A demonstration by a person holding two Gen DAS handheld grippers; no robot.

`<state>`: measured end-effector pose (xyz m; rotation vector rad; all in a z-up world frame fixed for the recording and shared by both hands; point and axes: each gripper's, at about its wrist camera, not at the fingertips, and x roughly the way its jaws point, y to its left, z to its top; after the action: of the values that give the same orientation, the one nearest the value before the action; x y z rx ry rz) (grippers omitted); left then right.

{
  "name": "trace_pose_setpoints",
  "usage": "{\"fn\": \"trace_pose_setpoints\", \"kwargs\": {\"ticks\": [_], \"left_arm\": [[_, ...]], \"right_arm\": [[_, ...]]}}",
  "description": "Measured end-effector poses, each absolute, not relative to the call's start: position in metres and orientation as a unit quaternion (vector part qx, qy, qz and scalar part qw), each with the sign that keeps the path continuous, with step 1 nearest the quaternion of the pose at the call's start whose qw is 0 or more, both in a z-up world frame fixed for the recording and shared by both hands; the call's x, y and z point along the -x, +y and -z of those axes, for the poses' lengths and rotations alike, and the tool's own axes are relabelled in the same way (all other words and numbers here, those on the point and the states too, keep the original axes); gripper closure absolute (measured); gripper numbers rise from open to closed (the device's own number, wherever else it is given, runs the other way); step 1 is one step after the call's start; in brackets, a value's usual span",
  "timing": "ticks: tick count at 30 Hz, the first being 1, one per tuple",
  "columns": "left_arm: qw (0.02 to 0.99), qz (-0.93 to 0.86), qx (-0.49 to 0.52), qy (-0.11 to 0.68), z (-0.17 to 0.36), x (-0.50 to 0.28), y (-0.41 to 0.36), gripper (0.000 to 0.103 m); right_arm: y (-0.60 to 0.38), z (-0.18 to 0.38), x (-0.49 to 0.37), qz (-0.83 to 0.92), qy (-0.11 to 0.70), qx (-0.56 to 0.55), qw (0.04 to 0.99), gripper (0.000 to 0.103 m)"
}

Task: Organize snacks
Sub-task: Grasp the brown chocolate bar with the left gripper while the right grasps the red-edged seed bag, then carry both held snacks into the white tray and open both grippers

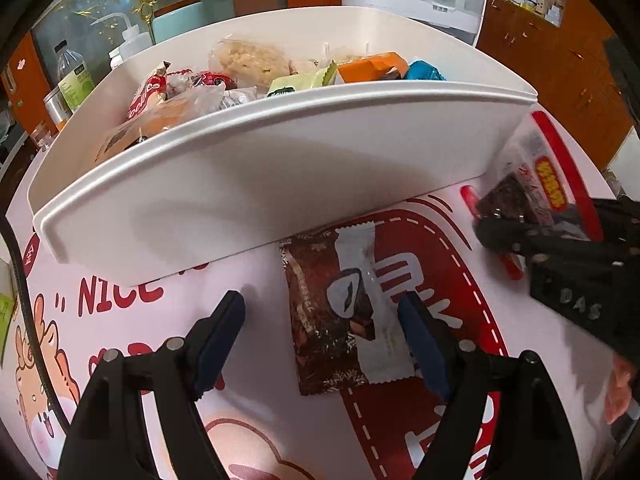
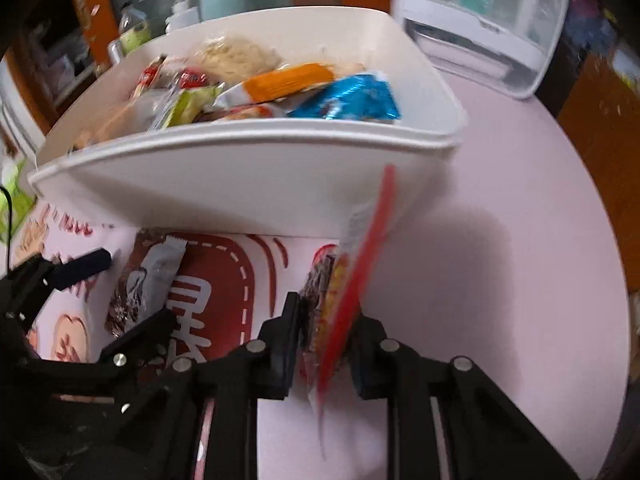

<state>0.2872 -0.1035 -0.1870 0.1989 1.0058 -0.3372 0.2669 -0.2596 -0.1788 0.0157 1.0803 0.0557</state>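
Note:
A brown-and-white snack packet (image 1: 340, 312) lies flat on the printed pink mat, just in front of the white bin (image 1: 260, 184). My left gripper (image 1: 324, 320) is open and straddles it, one finger on each side, pads apart from the wrapper. The bin holds several snack packs, among them an orange one (image 1: 372, 66) and a blue one (image 2: 348, 98). To the right, my right gripper (image 2: 326, 320) is shut on a clear red-edged packet (image 2: 344, 280) of dark snacks, held upright on its edge near the bin's right corner. The left wrist view shows that packet (image 1: 528, 176) and the right gripper (image 1: 504, 232) too.
A clear lidded plastic box (image 2: 480, 20) stands behind the bin at the back right. Bottles (image 1: 72, 76) and a white squeeze bottle (image 1: 132, 40) stand at the back left. Bare pink tabletop (image 2: 520, 220) stretches right of the bin. Wooden cabinets (image 1: 560, 60) ring the table.

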Motion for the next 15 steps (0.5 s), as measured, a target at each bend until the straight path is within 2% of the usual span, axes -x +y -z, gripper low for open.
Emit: {"fn": "trace_pose_setpoints", "kwargs": {"ticks": [4, 5, 6, 7, 8, 12, 15], "left_arm": [[0.857, 0.157, -0.091, 0.482, 0.187, -0.293, -0.107, 0.026], [0.858, 0.156, -0.089, 0.481, 0.188, -0.294, -0.108, 0.031], [0.860, 0.157, -0.088, 0.477, 0.186, -0.293, -0.108, 0.044], [0.862, 0.159, -0.088, 0.473, 0.185, -0.292, -0.108, 0.052], [0.863, 0.160, -0.088, 0.472, 0.184, -0.291, -0.109, 0.057], [0.867, 0.158, -0.100, 0.462, 0.182, -0.287, -0.114, 0.065], [0.876, 0.166, -0.103, 0.442, 0.172, -0.277, -0.114, 0.066]], "right_arm": [[-0.271, 0.179, -0.258, -0.024, 0.506, -0.033, 0.861, 0.083], [-0.270, 0.180, -0.255, -0.025, 0.504, -0.034, 0.863, 0.083], [-0.271, 0.180, -0.252, -0.025, 0.501, -0.037, 0.864, 0.083], [-0.271, 0.181, -0.250, -0.026, 0.498, -0.040, 0.866, 0.083], [-0.271, 0.181, -0.248, -0.026, 0.495, -0.043, 0.867, 0.083], [-0.274, 0.180, -0.239, -0.032, 0.490, -0.058, 0.869, 0.083], [-0.276, 0.175, -0.229, -0.033, 0.482, -0.059, 0.874, 0.083]]}}
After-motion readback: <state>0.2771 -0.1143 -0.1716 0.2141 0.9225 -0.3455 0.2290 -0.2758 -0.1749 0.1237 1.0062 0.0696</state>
